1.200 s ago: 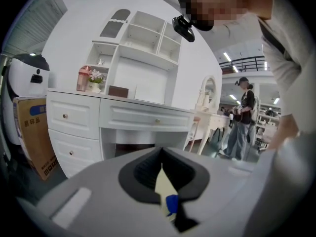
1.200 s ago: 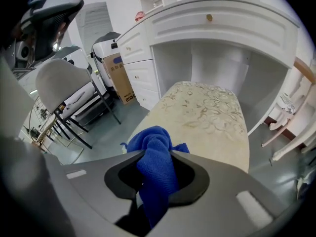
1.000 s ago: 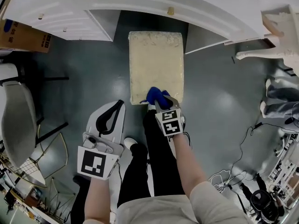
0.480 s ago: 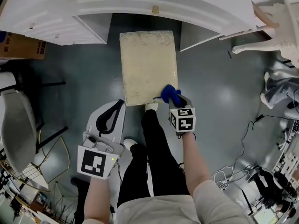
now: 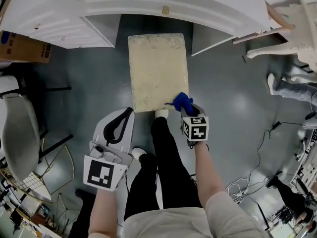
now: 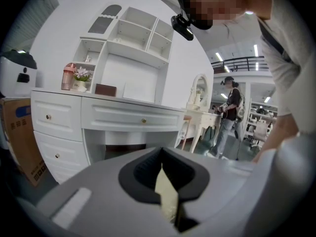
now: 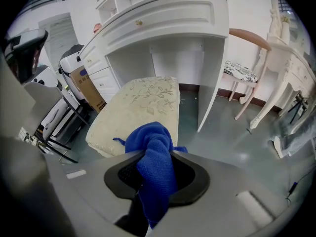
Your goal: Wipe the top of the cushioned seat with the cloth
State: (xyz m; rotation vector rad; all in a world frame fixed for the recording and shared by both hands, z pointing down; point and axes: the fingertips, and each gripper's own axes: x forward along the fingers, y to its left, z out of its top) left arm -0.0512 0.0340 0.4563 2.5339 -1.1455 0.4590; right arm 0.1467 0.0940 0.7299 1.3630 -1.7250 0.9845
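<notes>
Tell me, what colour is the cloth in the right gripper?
Bright blue. The cloth shows best in the right gripper view.

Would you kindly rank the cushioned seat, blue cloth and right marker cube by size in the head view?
Largest: cushioned seat.
Then marker cube and blue cloth, about alike; the cube sits nearer the camera.

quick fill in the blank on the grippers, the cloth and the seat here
The right gripper is shut on a ____ cloth.
In the head view the cloth sits at the near ____ corner of the cushioned seat.
The left gripper is shut and holds ____.
Missing words: blue; right; nothing.
</notes>
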